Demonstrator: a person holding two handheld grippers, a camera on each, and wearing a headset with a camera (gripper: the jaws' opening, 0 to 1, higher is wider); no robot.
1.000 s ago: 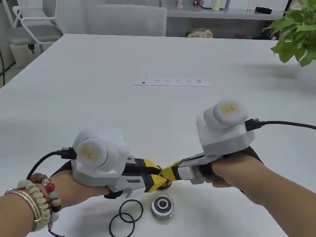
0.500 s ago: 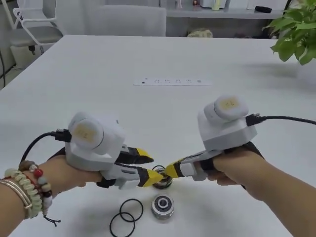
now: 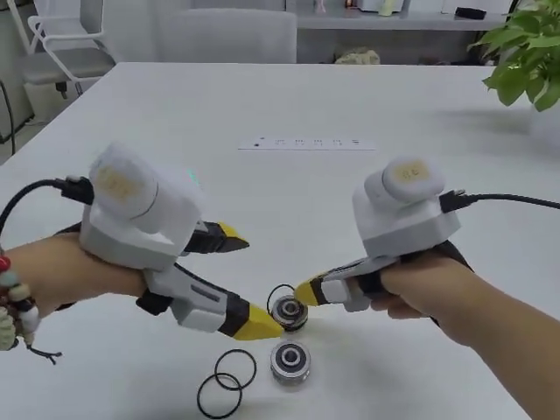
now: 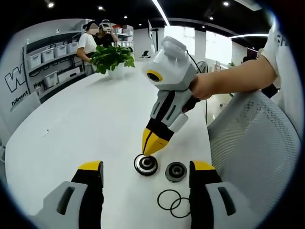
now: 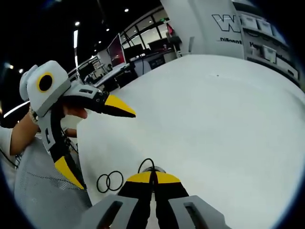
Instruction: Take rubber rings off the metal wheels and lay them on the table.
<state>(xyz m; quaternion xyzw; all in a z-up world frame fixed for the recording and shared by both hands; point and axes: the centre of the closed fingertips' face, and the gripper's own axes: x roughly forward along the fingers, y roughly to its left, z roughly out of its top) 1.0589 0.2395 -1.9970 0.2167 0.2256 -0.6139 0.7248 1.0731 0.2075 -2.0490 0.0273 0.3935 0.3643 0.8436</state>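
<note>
Item 1 — left gripper [image 3: 248, 282]: I read its jaws as wide open with nothing between them. One yellow tip is raised clear of the counter [image 3: 175, 131]. The other sits low, just beside the first metal wheel [image 3: 289, 313], and I cannot tell whether it touches.

Item 2 — right gripper [image 3: 304, 292]: jaws closed tip to tip over the first metal wheel. They pinch the part-lifted rubber ring [image 3: 274, 291], a thin black loop standing up off that wheel. In the right gripper view the loop arcs out just left of the closed tips.

Item 3, first metal wheel: flat on the counter between the two grippers' tips. In the left gripper view it lies between my own spread jaws, under the right gripper's point.

Item 4, second metal wheel [image 3: 290, 361]: flat on the counter, just beside the first on my near side, apart from both grippers.

Item 5, two loose rubber rings [image 3: 226, 382]: flat on the counter and overlapping one another, just left of the second metal wheel and below the left gripper's low jaw.

Item 6, power strip [image 3: 306, 143]: white, flat, well beyond the work.

Item 7, plant [image 3: 525, 61]: green leaves at the far right
</note>
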